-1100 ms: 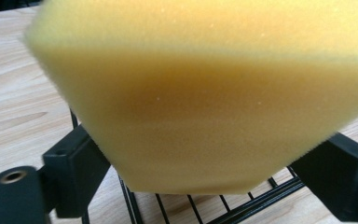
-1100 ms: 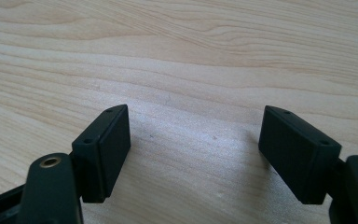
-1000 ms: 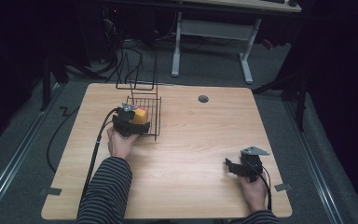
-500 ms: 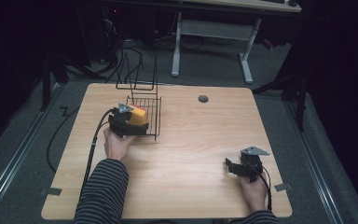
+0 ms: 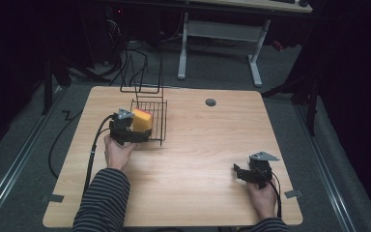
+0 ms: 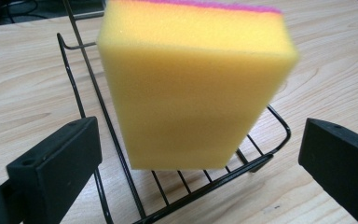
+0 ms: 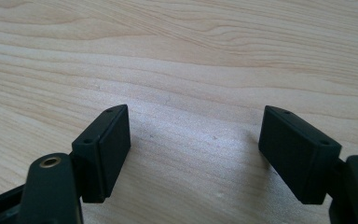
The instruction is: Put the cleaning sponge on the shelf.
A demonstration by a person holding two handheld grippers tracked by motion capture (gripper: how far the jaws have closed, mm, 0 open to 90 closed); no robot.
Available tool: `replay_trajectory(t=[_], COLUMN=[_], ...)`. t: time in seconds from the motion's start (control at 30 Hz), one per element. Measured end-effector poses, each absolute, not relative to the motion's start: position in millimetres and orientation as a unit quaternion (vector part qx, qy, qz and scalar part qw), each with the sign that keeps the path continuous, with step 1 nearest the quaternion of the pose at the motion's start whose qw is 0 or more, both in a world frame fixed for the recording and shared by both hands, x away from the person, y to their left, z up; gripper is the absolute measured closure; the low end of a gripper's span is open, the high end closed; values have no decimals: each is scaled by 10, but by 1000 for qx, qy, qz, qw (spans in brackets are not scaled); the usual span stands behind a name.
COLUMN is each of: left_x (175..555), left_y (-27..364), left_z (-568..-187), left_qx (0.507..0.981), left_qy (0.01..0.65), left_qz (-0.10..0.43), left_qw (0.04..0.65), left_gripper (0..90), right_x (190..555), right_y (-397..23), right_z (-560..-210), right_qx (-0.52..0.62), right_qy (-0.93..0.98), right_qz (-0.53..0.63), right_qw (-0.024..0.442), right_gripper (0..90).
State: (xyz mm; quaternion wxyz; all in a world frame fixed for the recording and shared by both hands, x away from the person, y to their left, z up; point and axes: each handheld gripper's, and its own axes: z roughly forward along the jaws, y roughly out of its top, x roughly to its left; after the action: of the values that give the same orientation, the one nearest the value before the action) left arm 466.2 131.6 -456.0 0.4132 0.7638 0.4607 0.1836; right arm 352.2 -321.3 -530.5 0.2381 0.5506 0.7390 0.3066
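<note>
A yellow sponge (image 5: 143, 121) with a pink top layer stands on edge in a black wire basket (image 5: 158, 126) at the table's left. In the left gripper view the sponge (image 6: 191, 88) rests on the basket's floor wires (image 6: 121, 154). My left gripper (image 5: 142, 132) is at the basket's near end, and its jaws have just been opening. They now stand wide on either side of the sponge without touching it (image 6: 200, 144). My right gripper (image 5: 238, 171) rests low at the table's front right, open, with bare wood between its jaws (image 7: 193, 123).
The wooden table (image 5: 203, 145) has a round cable hole (image 5: 210, 102) near its far edge. A tall wire handle (image 5: 142, 72) rises from the basket's far end. A black cable (image 5: 92, 150) trails from the left gripper off the table's left side.
The left gripper's jaws have spread apart and let go of the sponge, which stays standing in the basket. The right hand has kept still.
</note>
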Motion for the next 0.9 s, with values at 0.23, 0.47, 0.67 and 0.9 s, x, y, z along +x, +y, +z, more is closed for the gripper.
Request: replay_trajectory(t=[0.23, 0.47, 0.67, 0.9], left_x=[4560, 4461, 4397, 4303], left_y=[1399, 1481, 1514, 1574], left_z=[-4502, -4430, -4389, -4348], left_qx=[759, 756, 755, 752], left_qy=[458, 455, 452, 452], left_qz=[187, 194, 202, 206], left_qw=[422, 429, 429, 434], left_gripper=[0, 1, 2, 4], right_x=[3523, 3523, 3523, 3523], right_y=[-3213, -3213, -3213, -3213], right_z=[-5305, -5305, -5305, -5305], right_qx=[551, 551, 551, 551], right_qy=[739, 739, 739, 739], right_qz=[307, 307, 307, 307], right_qw=[238, 238, 238, 238], right_gripper=[252, 252, 252, 252])
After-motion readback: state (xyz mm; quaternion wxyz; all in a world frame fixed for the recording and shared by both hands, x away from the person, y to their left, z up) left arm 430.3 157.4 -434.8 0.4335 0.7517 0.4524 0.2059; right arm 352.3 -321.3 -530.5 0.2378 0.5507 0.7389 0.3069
